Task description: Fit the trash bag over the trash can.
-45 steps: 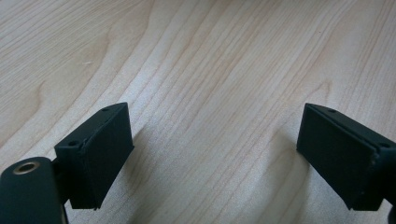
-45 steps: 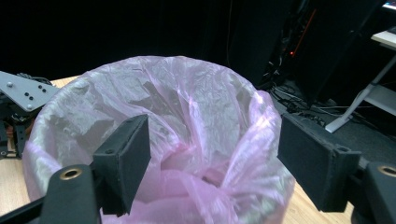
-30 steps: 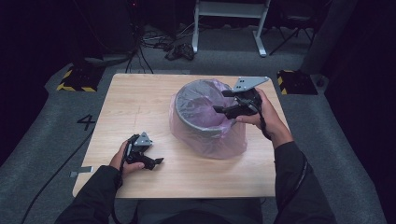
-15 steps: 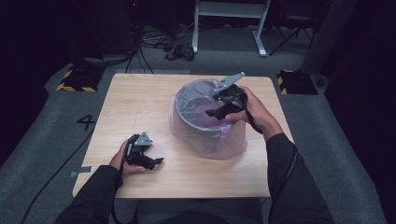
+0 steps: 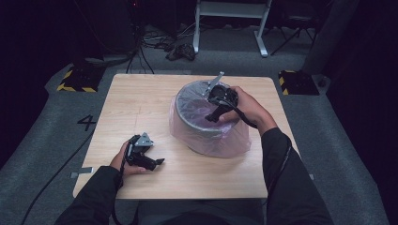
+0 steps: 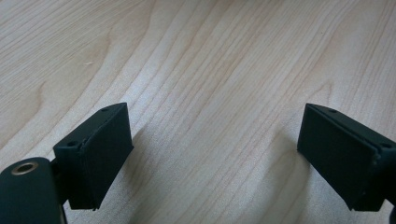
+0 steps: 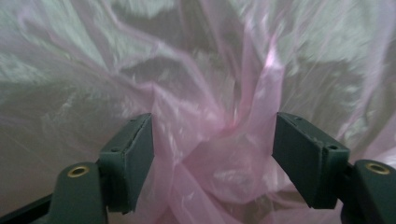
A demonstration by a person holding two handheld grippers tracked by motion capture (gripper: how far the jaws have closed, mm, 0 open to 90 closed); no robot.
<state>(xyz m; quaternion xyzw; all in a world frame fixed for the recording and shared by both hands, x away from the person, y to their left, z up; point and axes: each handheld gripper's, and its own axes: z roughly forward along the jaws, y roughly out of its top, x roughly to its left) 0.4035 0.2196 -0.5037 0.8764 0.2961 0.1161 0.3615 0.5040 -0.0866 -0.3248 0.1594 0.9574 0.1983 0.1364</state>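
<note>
A round grey bin [image 5: 199, 130] lined with a thin pink plastic bag [image 5: 232, 140] stands at the middle of the wooden table [image 5: 141, 103]. My right gripper [image 5: 212, 116] reaches down into the bin's mouth from its right side. In the right gripper view its jaws [image 7: 212, 158] stand apart around a bunched fold of the pink bag [image 7: 187, 70]; they have just been opening and do not press it. My left gripper [image 5: 157, 164] rests on the table at the front left, open over bare wood [image 6: 215, 154].
The bag's skirt spreads over the tabletop around the bin's base. Dark floor surrounds the table, with a metal stand [image 5: 230, 18] and cables behind it and yellow-black striped blocks [image 5: 75, 79] at the far corners.
My right gripper has moved left and slightly down, from the bin's right rim into its mouth. The left gripper has stayed where it was.
</note>
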